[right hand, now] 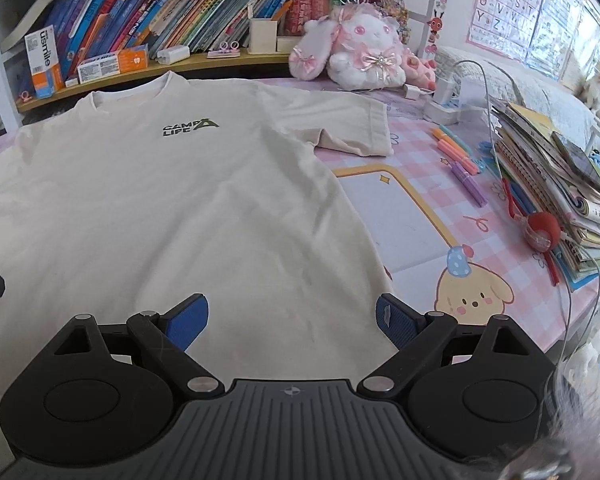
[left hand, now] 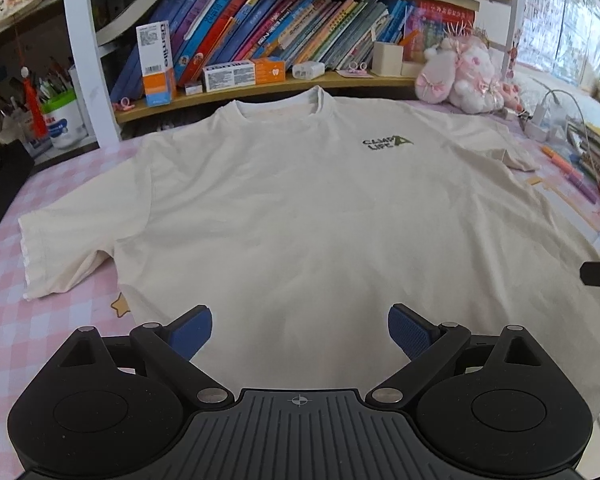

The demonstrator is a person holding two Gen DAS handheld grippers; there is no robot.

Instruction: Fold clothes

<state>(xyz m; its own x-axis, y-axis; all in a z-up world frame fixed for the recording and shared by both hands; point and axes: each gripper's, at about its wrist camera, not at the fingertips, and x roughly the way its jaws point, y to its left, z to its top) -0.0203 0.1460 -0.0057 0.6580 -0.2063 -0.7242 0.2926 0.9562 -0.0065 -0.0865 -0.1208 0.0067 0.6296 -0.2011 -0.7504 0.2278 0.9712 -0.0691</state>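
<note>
A cream T-shirt with a small dark "CAMP LIFE" print lies spread flat, front up, collar away from me, on a pink checked table cover. It also shows in the right wrist view. My left gripper is open and empty, above the shirt's near hem, left of its middle. My right gripper is open and empty, above the hem near the shirt's right side edge. Both sleeves lie spread out.
A bookshelf with books and boxes runs behind the shirt. A pink plush rabbit sits at the back right. Markers, a charger with a cable and a stack of books lie to the right.
</note>
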